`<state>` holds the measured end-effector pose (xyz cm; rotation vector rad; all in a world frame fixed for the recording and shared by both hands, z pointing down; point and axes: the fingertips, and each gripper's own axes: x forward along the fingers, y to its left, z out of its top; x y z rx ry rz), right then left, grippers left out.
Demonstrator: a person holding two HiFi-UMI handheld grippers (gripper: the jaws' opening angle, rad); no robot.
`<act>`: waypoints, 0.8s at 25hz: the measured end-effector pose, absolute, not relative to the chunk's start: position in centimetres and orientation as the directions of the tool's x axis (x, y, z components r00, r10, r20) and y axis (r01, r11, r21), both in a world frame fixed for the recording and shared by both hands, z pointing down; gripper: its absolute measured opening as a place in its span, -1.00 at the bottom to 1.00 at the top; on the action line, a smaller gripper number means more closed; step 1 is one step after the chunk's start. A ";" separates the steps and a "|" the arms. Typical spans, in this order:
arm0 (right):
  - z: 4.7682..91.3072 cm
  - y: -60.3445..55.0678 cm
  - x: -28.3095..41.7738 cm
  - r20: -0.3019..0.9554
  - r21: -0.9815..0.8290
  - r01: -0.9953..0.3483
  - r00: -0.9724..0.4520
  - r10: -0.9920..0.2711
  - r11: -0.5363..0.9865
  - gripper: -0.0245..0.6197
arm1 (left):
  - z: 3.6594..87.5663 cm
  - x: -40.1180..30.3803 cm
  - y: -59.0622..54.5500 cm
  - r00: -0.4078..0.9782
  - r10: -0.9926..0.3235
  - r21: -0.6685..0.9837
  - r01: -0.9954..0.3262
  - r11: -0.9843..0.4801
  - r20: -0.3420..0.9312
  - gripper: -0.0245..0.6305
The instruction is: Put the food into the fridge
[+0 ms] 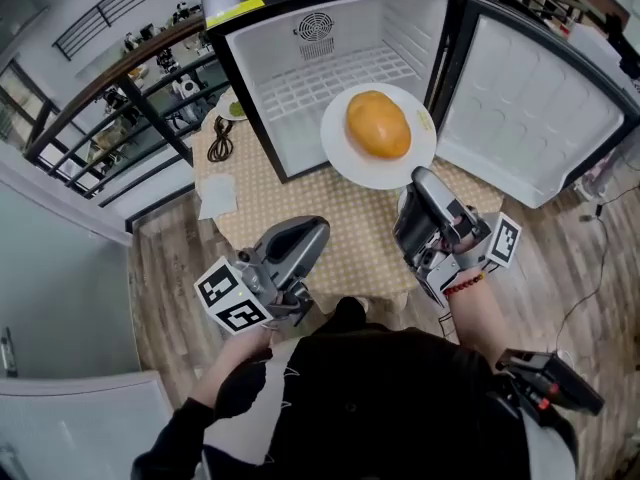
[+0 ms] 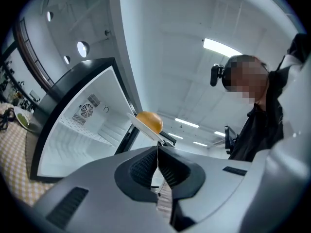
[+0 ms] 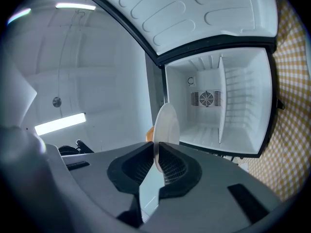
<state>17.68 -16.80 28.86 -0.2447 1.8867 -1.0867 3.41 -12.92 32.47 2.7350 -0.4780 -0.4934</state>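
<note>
Right claw [image 1: 420, 176]: clenched on the near rim of the plate [image 1: 350, 158], holding it in the air before the open fridge [image 1: 290, 118].
Food [image 1: 378, 124]: a round orange-yellow lump on the middle of the plate, outside the fridge, close to its opening.
Plate: white; the right gripper view shows it edge-on between the right claw's pads.
Left claw [image 1: 315, 230]: pads pressed together with nothing between them, low over the surface [image 1: 370, 238], apart from the plate.
Fridge: stands on the checked surface with its door [image 1: 530, 118] swung wide to the right; the inside is white, with a wire shelf [image 1: 330, 76] and a fan grille at the back.
</note>
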 end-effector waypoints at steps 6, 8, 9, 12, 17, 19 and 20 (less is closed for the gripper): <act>29.7 -21.1 17.6 -0.592 -0.790 0.256 -0.555 -0.584 0.558 -0.80 | 33.3 5.1 -17.4 0.905 -0.366 0.348 -0.278 -0.895 -0.219 -0.87; 30.0 -22.3 17.7 -0.584 -0.797 0.256 -0.558 -0.590 0.547 -0.80 | 33.7 5.7 -18.5 0.907 -0.364 0.355 -0.276 -0.893 -0.210 -0.87; 30.3 -22.7 17.7 -0.580 -0.801 0.256 -0.559 -0.593 0.541 -0.80 | 33.9 6.0 -18.8 0.910 -0.360 0.355 -0.274 -0.894 -0.203 -0.87; 31.7 -24.0 17.5 -0.562 -0.815 0.256 -0.568 -0.601 0.521 -0.80 | 34.8 6.6 -19.7 0.916 -0.350 0.354 -0.267 -0.896 -0.196 -0.87; 32.3 -28.7 17.0 -0.534 -0.835 0.252 -0.583 -0.612 0.488 -0.80 | 34.1 6.7 -24.1 0.903 -0.377 0.355 -0.289 -0.889 -0.208 -0.87; 32.6 -30.3 16.8 -0.526 -0.841 0.254 -0.585 -0.617 0.477 -0.80 | 34.0 6.8 -25.4 0.899 -0.387 0.357 -0.299 -0.885 -0.205 -0.88; 32.9 -30.9 16.7 -0.523 -0.845 0.256 -0.584 -0.621 0.471 -0.80 | 34.1 6.9 -25.8 0.900 -0.386 0.355 -0.300 -0.885 -0.201 -0.88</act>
